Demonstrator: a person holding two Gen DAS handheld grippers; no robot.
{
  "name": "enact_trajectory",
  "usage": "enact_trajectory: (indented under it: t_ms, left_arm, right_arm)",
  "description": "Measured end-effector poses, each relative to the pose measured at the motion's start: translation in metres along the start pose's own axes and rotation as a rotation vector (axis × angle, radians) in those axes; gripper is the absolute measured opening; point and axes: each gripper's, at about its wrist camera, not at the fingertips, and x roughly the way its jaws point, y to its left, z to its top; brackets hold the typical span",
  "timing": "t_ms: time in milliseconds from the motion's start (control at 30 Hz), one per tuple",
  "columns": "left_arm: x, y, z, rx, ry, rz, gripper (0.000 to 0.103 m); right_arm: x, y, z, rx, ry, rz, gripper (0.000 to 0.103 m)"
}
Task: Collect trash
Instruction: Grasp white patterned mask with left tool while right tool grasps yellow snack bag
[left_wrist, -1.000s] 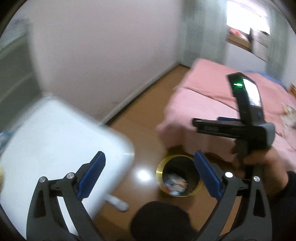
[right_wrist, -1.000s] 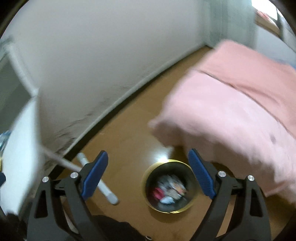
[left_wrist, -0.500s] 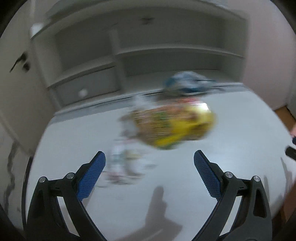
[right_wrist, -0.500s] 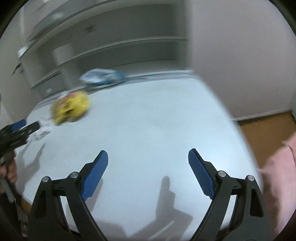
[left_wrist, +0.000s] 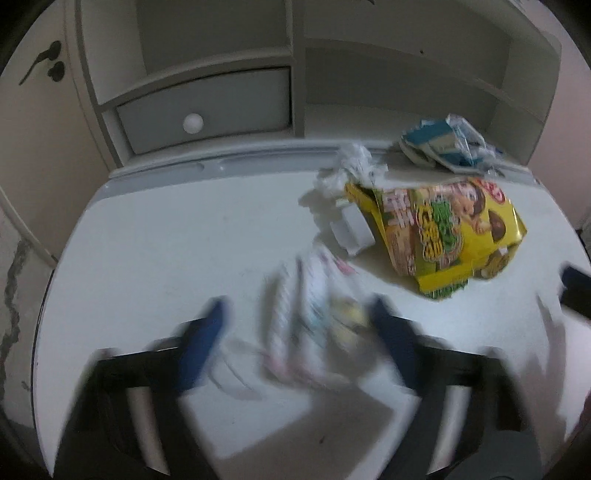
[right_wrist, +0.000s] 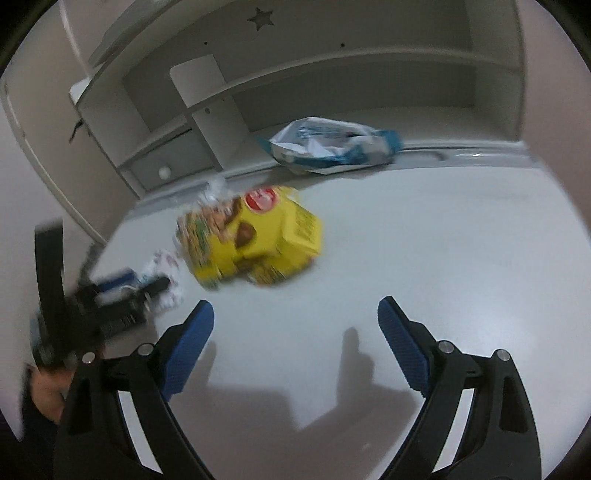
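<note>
Desk (right_wrist: 424, 240) bare beneath gaping right tongs (right_wrist: 295, 334), wrappers (right_wrist: 255, 236) leftward

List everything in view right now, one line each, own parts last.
desk: 1, white, under all the trash
hutch: 1, white shelves with star cutout, at back of desk
drawer: 1, grey with white knob, lower left of hutch
yellow bag: 1, yellow snack bag, mid desk
blue bag: 1, blue and white, at desk back edge by hutch
tissue: 1, white, crumpled, behind yellow bag
card piece: 1, white, touching yellow bag's left edge
clear wrapper: 1, whitish, blurred, between left gripper's fingers
left gripper: black, blue pads, blurred, around clear wrapper
right gripper: black, blue pads, open, above bare desk
</note>
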Motion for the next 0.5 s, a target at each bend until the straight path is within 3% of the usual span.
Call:
enact_trajectory:
  t_ms: [33, 67, 267, 400, 467, 500]
  left_arm:
    - [-0.001, 0.001, -0.002, 0.009, -0.017, 0.001, 0.033]
    - [-0.002, 0.001, -0.003, 0.021, -0.017, -0.005, 0.020]
    - [-0.012, 0.001, -0.011, 0.025, -0.028, -0.042, 0.018]
    - [-0.015, -0.002, -0.014, 0.030, -0.027, -0.068, 0.018]
    - [-0.016, -0.003, -0.013, 0.025, -0.027, -0.075, 0.018]
    - [-0.015, -0.003, -0.012, 0.023, -0.027, -0.077, 0.018]
  right_arm:
    - [0.009, 0.000, 0.007, 0.027, 0.010, 0.035, 0.087]
    - [0.016, -0.002, 0.014, 0.056, 0.026, 0.065, 0.087]
    - [0.053, -0.013, 0.035, 0.178, 0.083, 0.141, 0.087]
    - [0.064, -0.013, 0.046, 0.185, 0.060, 0.157, 0.086]
    - [0.069, -0.012, 0.048, 0.204, 0.069, 0.191, 0.074]
    - [0.072, -0.013, 0.048, 0.215, 0.074, 0.202, 0.060]
